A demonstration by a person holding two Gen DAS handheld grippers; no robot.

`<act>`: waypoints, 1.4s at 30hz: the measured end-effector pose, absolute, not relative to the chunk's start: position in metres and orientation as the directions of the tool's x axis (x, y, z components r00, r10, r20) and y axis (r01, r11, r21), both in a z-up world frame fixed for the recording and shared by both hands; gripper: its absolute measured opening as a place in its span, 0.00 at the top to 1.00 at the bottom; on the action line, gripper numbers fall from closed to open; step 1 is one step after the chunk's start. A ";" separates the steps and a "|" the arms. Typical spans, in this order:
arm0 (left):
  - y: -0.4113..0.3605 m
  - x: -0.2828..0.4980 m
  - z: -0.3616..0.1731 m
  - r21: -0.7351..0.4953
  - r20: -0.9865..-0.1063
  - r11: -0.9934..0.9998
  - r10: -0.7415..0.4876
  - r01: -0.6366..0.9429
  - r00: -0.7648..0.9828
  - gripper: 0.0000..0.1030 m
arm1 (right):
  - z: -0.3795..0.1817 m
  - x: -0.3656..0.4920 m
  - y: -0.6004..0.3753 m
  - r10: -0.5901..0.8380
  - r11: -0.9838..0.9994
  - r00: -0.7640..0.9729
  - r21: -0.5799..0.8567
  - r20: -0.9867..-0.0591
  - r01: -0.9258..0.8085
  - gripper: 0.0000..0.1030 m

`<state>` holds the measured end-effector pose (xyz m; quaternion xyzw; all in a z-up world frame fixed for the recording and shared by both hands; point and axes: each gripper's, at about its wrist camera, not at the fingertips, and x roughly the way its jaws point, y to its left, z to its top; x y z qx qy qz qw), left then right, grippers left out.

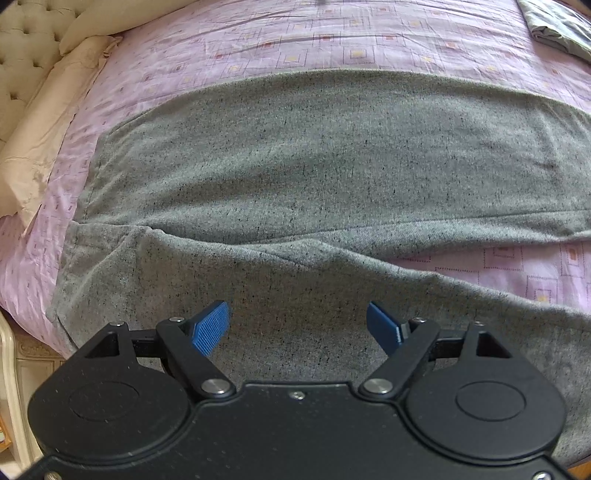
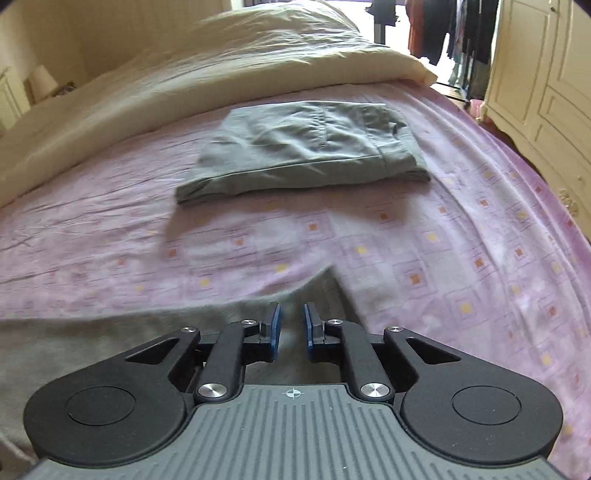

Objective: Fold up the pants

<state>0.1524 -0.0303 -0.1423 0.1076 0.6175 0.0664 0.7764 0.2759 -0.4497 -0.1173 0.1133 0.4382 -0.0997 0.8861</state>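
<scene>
Grey pants [image 1: 314, 166] spread on the bed, under both claws.
Left claw [image 1: 299, 326] hangs wide above the near leg; right claw [image 2: 292, 326] narrow, gripping nothing, over the pants' edge. Pink sheet [image 2: 424, 258], folded trousers [image 2: 306, 147] beyond.

Left wrist view: looks steeply down, close over grey pants [image 1: 314, 166] spread on a pink patterned sheet [image 1: 332, 40]; tufted headboard [image 1: 26, 48] at upper left.
Right wrist view: shallower tilt, facing along the bed across the sheet toward a cream duvet [image 2: 184, 74] and wardrobe [image 2: 543, 74].
Shared: sheet, grey pants, and folded green trousers [image 2: 306, 144], seen at the left view's upper right corner [image 1: 554, 26].
</scene>
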 end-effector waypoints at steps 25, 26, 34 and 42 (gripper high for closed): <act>0.042 0.048 -0.144 0.193 -0.958 0.963 0.143 0.190 0.247 0.24 | -0.173 0.014 -0.331 -0.197 0.811 0.379 0.067 -0.904 0.581 0.78; 0.043 0.047 -0.142 0.190 -0.958 0.963 0.139 0.192 0.251 0.24 | -0.175 0.019 -0.335 -0.206 0.806 0.378 0.063 -0.903 0.589 0.78; 0.032 0.041 -0.126 0.165 -0.954 0.956 0.091 0.243 0.287 0.24 | -0.148 0.055 -0.381 -0.325 0.747 0.464 0.077 -0.824 0.660 0.77; -0.031 0.042 -0.132 0.120 -0.963 0.909 0.010 0.399 0.268 0.24 | -0.146 -0.005 -0.392 -0.277 0.634 0.469 0.207 -0.838 0.745 0.76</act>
